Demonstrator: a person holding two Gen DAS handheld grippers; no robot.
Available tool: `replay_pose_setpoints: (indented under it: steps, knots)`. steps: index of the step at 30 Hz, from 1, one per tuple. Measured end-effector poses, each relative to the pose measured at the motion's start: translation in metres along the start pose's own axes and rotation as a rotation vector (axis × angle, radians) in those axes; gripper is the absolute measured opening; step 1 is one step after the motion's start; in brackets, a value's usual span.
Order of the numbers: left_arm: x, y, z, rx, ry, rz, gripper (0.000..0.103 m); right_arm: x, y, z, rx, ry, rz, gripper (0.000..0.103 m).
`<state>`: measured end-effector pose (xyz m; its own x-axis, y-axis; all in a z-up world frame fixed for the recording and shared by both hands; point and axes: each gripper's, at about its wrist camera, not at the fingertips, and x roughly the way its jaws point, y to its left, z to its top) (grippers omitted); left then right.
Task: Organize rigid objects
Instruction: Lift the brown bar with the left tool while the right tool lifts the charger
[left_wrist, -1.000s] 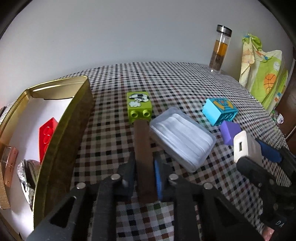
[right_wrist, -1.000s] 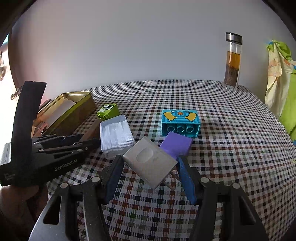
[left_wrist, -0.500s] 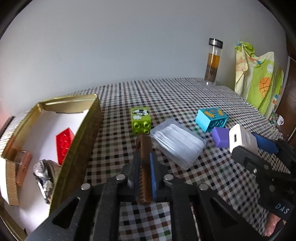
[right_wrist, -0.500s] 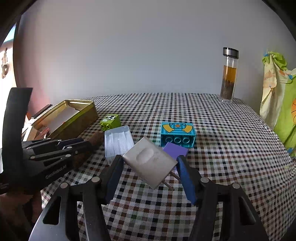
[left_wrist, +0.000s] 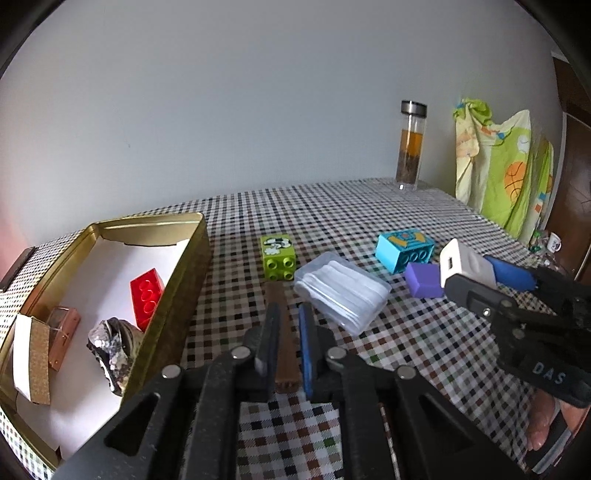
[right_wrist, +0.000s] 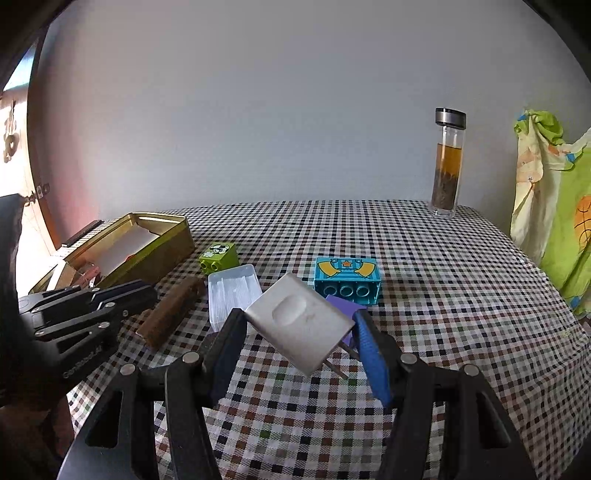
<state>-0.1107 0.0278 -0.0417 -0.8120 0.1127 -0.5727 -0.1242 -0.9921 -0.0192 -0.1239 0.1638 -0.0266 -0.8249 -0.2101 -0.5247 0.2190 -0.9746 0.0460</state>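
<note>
My left gripper (left_wrist: 289, 310) is shut on a brown bar (left_wrist: 282, 332), whose far end points at a green brick (left_wrist: 277, 253). In the right wrist view the same bar (right_wrist: 173, 312) sticks out of the left gripper (right_wrist: 140, 295), raised above the checked cloth. My right gripper (right_wrist: 298, 317) is shut on a white plug charger (right_wrist: 299, 325), held tilted with its prongs toward the blue finger. The charger (left_wrist: 463, 264) also shows at the right of the left wrist view. A gold tin (left_wrist: 177, 280) at the left holds a red brick (left_wrist: 147, 297).
A clear plastic box (left_wrist: 341, 291), a blue brick (left_wrist: 404, 249) and a purple block (left_wrist: 423, 278) lie between the two grippers. A glass bottle (left_wrist: 412, 147) stands at the back right. A green patterned cloth (left_wrist: 506, 166) hangs beyond the table's right edge.
The left jaws closed on the brown bar and lifted it off the cloth, and the view tilted up. The right gripper kept the charger and tilted up slightly.
</note>
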Motion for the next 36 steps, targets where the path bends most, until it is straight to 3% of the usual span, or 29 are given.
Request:
replay_pose_setpoints:
  steps: [14, 26, 30, 34, 36]
  knots:
    - [-0.025, 0.0, -0.006, -0.001, -0.105, -0.016, 0.008, -0.007, 0.002, -0.001, -0.006, -0.046, 0.0, 0.062]
    - [-0.034, 0.001, -0.011, 0.001, -0.129, -0.008, 0.008, -0.013, 0.001, -0.002, 0.004, -0.075, 0.02, 0.062]
    - [-0.023, -0.005, -0.009, 0.027, -0.066, -0.008, 0.008, -0.013, 0.0, -0.002, 0.008, -0.073, 0.029, 0.062]
    - [0.017, -0.005, -0.007, 0.025, 0.13, -0.037, 0.01, -0.012, -0.001, -0.002, 0.011, -0.068, 0.032, 0.062]
    - [0.025, 0.0, -0.002, 0.008, 0.139, -0.048, 0.011, -0.012, 0.0, -0.002, 0.011, -0.07, 0.032, 0.062]
